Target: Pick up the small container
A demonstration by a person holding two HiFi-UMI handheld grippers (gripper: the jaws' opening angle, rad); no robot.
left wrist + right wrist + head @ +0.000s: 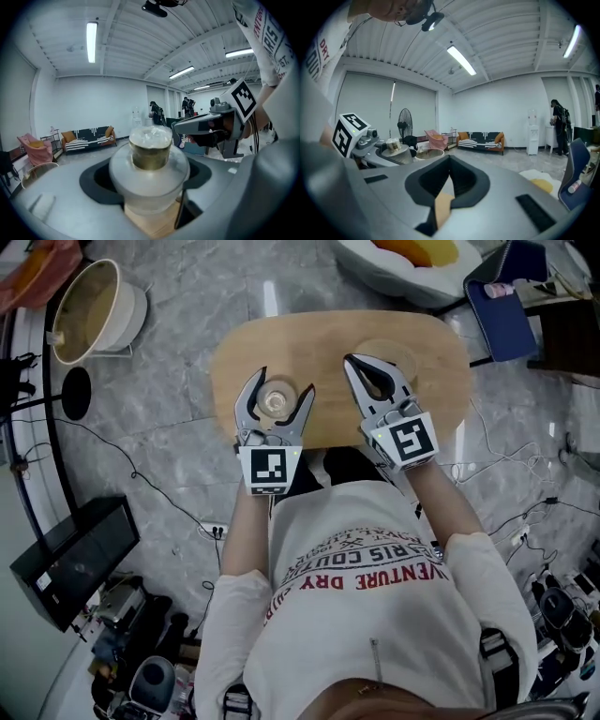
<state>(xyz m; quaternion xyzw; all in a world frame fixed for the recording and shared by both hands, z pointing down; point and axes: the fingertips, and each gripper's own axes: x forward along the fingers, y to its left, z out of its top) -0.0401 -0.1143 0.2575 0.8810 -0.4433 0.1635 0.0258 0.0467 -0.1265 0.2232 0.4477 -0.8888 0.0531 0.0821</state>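
Head view: one rounded wooden tabletop (328, 338) stands on a grey marble-patterned floor (169, 409). The gripper views show a white-walled room with ceiling strip lights and one striped sofa (480, 139). Two grippers and one small container (278, 399) are present. The container is a clear, wide-bodied jar with a gold neck band and frosted cap. It sits clasped between the left gripper (283, 382) jaws, at the tabletop's near left part. The right gripper (361, 362) has its jaws together, empty.
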